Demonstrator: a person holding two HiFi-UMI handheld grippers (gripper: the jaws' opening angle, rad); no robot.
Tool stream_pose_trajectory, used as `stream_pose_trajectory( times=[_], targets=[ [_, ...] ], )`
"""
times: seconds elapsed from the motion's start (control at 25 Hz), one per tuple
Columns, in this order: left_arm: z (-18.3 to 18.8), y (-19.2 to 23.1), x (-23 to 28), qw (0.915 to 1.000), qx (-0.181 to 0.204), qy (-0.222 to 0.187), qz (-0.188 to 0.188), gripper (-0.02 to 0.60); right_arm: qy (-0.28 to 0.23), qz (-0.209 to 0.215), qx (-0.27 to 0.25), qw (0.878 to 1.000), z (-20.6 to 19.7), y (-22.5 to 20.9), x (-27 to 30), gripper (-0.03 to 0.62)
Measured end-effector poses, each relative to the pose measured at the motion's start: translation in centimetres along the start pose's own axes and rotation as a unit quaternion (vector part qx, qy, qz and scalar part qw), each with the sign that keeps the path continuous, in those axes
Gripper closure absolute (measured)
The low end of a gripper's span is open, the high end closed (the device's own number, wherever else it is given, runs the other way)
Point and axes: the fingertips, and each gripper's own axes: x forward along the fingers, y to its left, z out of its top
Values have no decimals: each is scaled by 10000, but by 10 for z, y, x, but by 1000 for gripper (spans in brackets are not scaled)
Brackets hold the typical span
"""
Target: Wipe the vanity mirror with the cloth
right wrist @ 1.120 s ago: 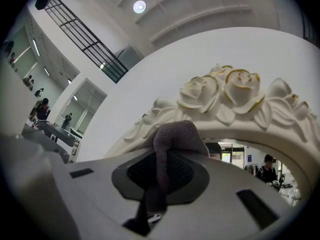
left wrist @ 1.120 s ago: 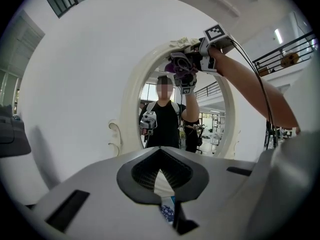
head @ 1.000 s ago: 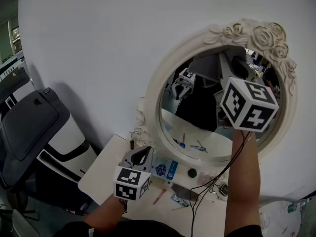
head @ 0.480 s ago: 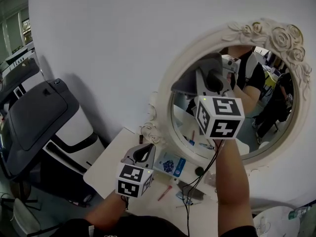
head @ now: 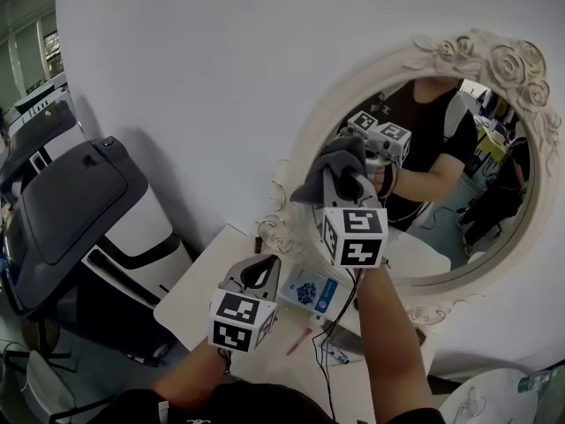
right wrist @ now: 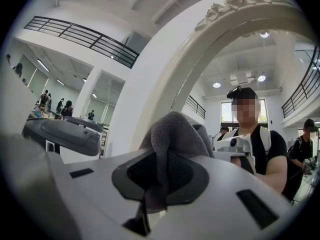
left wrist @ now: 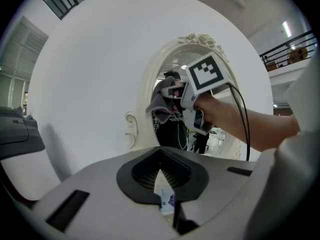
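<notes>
An oval vanity mirror (head: 459,175) in an ornate white frame (head: 459,53) hangs on the white wall. My right gripper (head: 340,179) is shut on a grey cloth (head: 328,168) and holds it against the glass near the frame's left edge. In the right gripper view the cloth (right wrist: 172,134) bunches between the jaws of that gripper (right wrist: 162,176), with the frame (right wrist: 200,59) just beyond. The left gripper (head: 256,276) hangs low over the table, shut and holding nothing. From the left gripper view, past its own tips (left wrist: 162,176), I see the cloth (left wrist: 161,103) on the mirror.
A small white table (head: 194,303) under the mirror carries a blue box (head: 309,291), a red pen (head: 297,343) and small items. A grey and white machine (head: 71,201) stands at the left. A black cable (head: 334,321) hangs from the right gripper.
The right gripper has carried the cloth from the mirror's upper right down to its left edge. The left gripper has stayed low over the table.
</notes>
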Motion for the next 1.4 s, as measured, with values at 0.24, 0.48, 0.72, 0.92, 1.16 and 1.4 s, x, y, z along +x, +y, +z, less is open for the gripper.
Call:
stream_pose_trajectory(
  times=[0.24,0.48,0.72,0.92,1.16,1.4],
  targets=[
    [-3,0,-3,10000,19,23,-21,581,483,72,86,9988,-73,18,1,551],
    [-5,-2,-4,10000,17,49,-32,581,1121,49,287,9933,-141,26,-6,551],
    [-5,-14,-4,9998,99,66,-138,581,1836,-62,551,9814,-220,17,-34,551],
    [-11,-21,-3,9996,103,145,-202,581,2385,-352,952,9658,-271,-3,-67,551],
    [-12,-39,4,9990,164,186,-373,581,2827,-627,1242,9491,-304,-30,-102,551],
    [-11,-62,12,9976,236,196,-619,581,3129,-946,1167,9378,-317,-53,-127,549]
  ],
)
